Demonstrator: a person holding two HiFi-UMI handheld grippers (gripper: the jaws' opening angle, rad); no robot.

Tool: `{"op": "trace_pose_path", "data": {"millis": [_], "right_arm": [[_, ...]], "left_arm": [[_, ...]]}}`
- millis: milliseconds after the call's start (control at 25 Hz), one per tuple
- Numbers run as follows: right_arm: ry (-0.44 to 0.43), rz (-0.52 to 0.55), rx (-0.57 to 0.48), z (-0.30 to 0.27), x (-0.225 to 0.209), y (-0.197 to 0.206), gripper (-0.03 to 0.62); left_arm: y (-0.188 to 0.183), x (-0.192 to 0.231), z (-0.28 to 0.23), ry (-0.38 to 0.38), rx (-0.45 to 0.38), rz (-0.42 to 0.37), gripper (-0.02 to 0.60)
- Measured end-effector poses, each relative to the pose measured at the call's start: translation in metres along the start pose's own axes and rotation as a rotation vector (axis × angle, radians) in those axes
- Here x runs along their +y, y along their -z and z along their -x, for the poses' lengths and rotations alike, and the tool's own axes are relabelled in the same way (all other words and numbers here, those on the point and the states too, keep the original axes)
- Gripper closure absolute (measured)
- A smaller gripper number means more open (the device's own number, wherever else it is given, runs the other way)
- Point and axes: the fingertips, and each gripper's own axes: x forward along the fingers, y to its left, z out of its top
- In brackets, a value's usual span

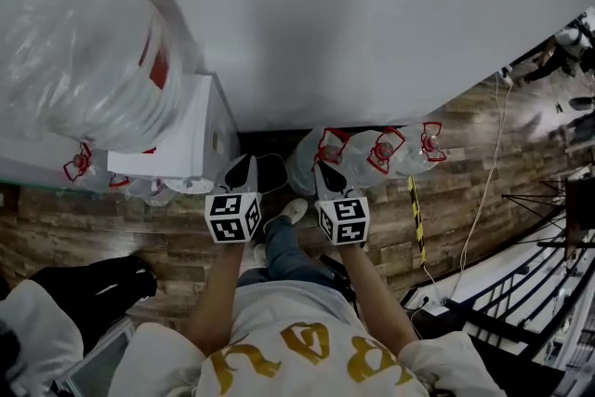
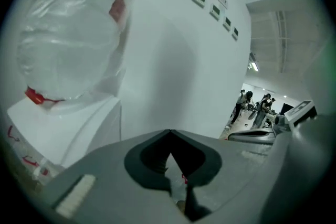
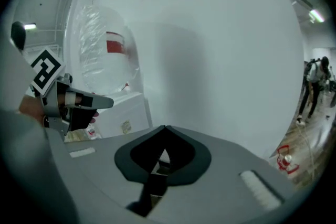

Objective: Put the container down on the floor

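Observation:
A large water jug (image 1: 93, 51) wrapped in clear plastic, with a red label, stands upside down on a white dispenser (image 1: 191, 144) at the left; it also fills the upper left of the left gripper view (image 2: 73, 44). Several more wrapped jugs (image 1: 372, 153) lie on the floor against the white wall. My left gripper (image 1: 244, 167) and right gripper (image 1: 323, 172) hang side by side in front of me, between the dispenser and the floor jugs, touching neither. Both sets of jaws meet at a point with nothing in them, as the left gripper (image 2: 169, 135) and right gripper (image 3: 164, 129) show.
The floor (image 1: 112, 237) is dark wood planks. A yellow-and-black strip (image 1: 416, 218) and a white cable (image 1: 488, 172) run over it at the right, beside a black railing (image 1: 521, 293). A dark bag (image 1: 84, 288) lies at the lower left. People stand far off at the right (image 2: 257, 105).

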Motion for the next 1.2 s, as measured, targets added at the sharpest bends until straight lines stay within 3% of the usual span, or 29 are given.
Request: {"op": "trace_pose_path", "data": {"millis": [120, 280, 560, 720, 960, 1200], "right_arm": [[0.013, 0.067, -0.058, 0.028, 0.009, -0.023, 0.571], [0.043, 0.006, -0.115, 0.051, 0.01, -0.043, 0.571], [0.063, -0.003, -0.169, 0.073, 0.022, -0.063, 0.571], [0.072, 0.008, -0.179, 0.077, 0.025, -0.066, 0.571], [0.086, 0.0, -0.174, 0.083, 0.023, -0.06, 0.571], [0.093, -0.006, -0.165, 0.084, 0.022, -0.058, 0.571]], "left_arm": [[-0.023, -0.004, 0.032, 0.015, -0.067, 0.032, 0.581], [-0.049, -0.006, 0.057, 0.066, -0.144, 0.096, 0.581], [-0.069, -0.007, 0.086, 0.077, -0.195, 0.036, 0.581], [-0.076, -0.004, 0.092, 0.026, -0.227, -0.033, 0.581], [-0.077, -0.007, 0.092, 0.058, -0.241, 0.013, 0.581], [-0.075, -0.011, 0.091, 0.059, -0.23, -0.004, 0.581]]}}
